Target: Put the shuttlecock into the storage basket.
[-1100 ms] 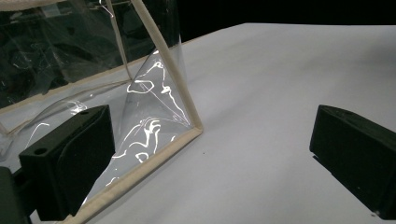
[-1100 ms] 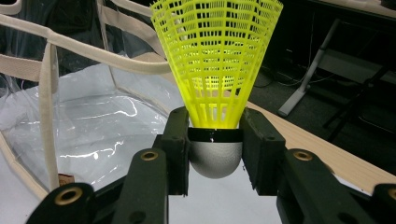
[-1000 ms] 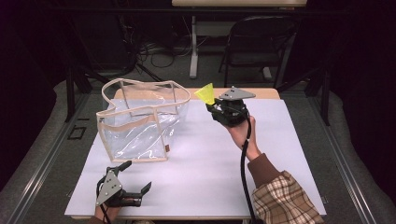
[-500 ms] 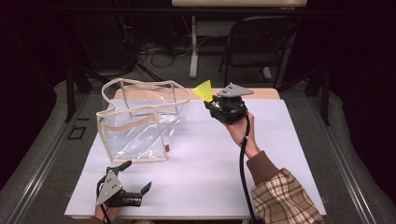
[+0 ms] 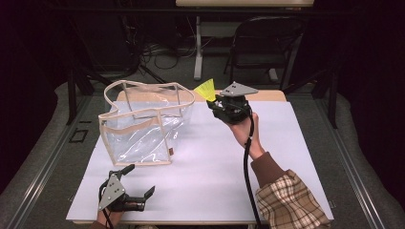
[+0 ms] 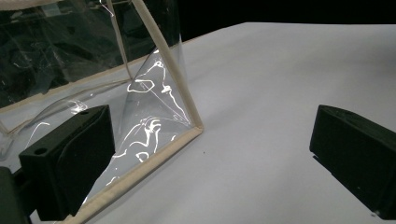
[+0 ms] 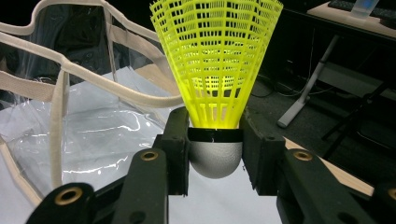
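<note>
Still clamping the yellow shuttlecock (image 7: 215,74), the right claw (image 7: 215,154) has neared the clear bag (image 5: 143,126).

Black hand-held gripper (image 5: 216,102), grey three-cornered plate, black cable; plaid sleeve (image 5: 291,200).

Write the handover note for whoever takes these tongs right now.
Right tongs: shut on the yellow shuttlecock, gripped at its grey cork, skirt pointing away, held in the air beside the bag's far right corner.
Left tongs: open, nothing between them, low at the near left of the table, just in front of the bag.
Clear bag: upright, mouth open, on the table's left.
Done: shuttlecock picked up.
Left: probably carry it over the bag's mouth and drop it in.
</note>
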The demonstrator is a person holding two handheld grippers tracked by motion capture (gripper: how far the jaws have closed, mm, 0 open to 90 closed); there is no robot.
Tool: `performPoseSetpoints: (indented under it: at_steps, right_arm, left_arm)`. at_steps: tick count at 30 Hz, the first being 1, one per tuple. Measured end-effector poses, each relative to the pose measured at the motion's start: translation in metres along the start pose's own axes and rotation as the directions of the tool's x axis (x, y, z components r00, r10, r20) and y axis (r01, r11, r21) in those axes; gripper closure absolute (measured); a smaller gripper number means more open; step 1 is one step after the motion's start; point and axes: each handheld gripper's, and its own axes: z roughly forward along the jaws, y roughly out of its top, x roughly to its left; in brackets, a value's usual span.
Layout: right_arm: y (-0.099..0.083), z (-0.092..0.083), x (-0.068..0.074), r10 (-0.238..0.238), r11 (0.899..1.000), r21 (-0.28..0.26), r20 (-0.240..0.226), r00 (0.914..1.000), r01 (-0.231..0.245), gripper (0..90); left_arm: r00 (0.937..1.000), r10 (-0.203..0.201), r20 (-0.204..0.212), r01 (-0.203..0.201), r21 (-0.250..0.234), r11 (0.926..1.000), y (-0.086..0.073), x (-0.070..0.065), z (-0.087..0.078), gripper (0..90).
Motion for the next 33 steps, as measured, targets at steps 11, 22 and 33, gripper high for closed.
performPoseSetpoints:
  at_steps: [11, 22, 33]
  right_arm:
    - [0.009, 0.001, 0.004, -0.017, 1.0, -0.013, -0.006, 0.9998, 0.017, 65.2]
    - [0.015, 0.004, 0.008, -0.017, 1.0, -0.02, -0.011, 0.9998, 0.017, 65.2]
    - [0.022, 0.008, 0.012, -0.025, 0.999, -0.031, -0.024, 0.9994, 0.025, 65.1]
  left_arm:
    - [1.0, 0.0, 0.001, 0.0, -0.001, 1.0, 0.0, 0.0, 0.0, 0.1]
    - [1.0, -0.001, 0.001, 0.001, -0.002, 1.0, 0.0, 0.0, 0.0, 0.1]
    - [1.0, -0.006, 0.003, 0.006, -0.006, 1.0, 0.0, 0.0, 0.0, 0.1]
